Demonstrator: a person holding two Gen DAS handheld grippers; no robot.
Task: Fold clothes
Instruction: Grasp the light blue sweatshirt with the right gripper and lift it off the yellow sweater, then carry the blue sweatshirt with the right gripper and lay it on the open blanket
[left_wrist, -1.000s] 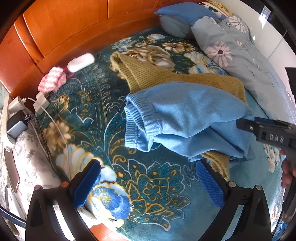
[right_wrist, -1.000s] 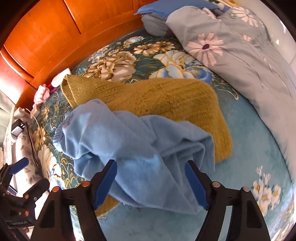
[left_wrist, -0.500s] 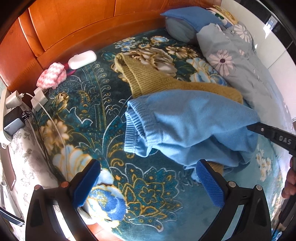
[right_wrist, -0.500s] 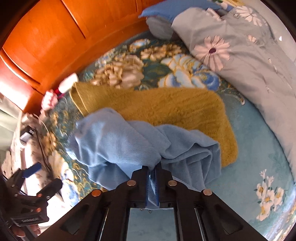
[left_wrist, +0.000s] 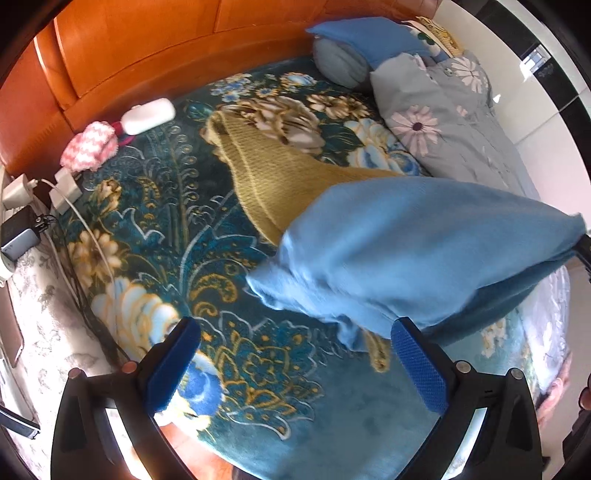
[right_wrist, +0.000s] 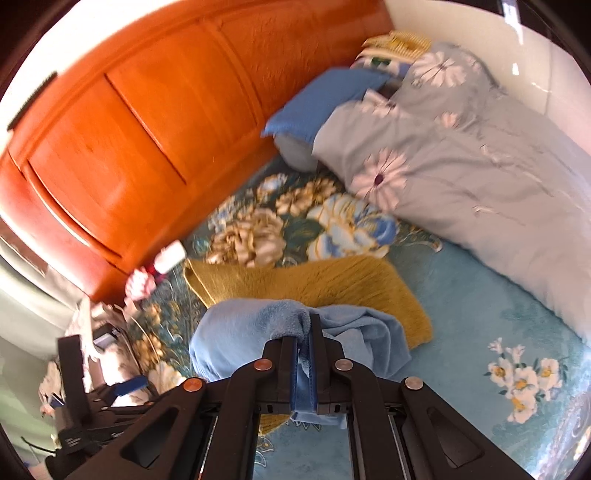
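Note:
A light blue fleece garment (left_wrist: 413, 251) hangs lifted above the bed, stretched toward the right edge of the left wrist view. My right gripper (right_wrist: 304, 354) is shut on a bunched fold of this blue garment (right_wrist: 258, 325) and holds it up. A mustard knitted sweater (left_wrist: 273, 177) lies flat on the floral blanket under it; it also shows in the right wrist view (right_wrist: 332, 280). My left gripper (left_wrist: 295, 365) is open and empty, low over the blanket, in front of the hanging blue cloth.
A grey floral duvet (right_wrist: 461, 177) and blue pillow (right_wrist: 325, 96) lie at the far right. The orange wooden headboard (right_wrist: 147, 122) runs along the back. A pink knitted item (left_wrist: 90, 146), a white device (left_wrist: 147, 116) and chargers with cables (left_wrist: 44, 195) sit at the left bed edge.
My right gripper closed on the blue garment and lifted it up and to the right, off the mustard sweater. My left gripper stayed open and shifted slightly.

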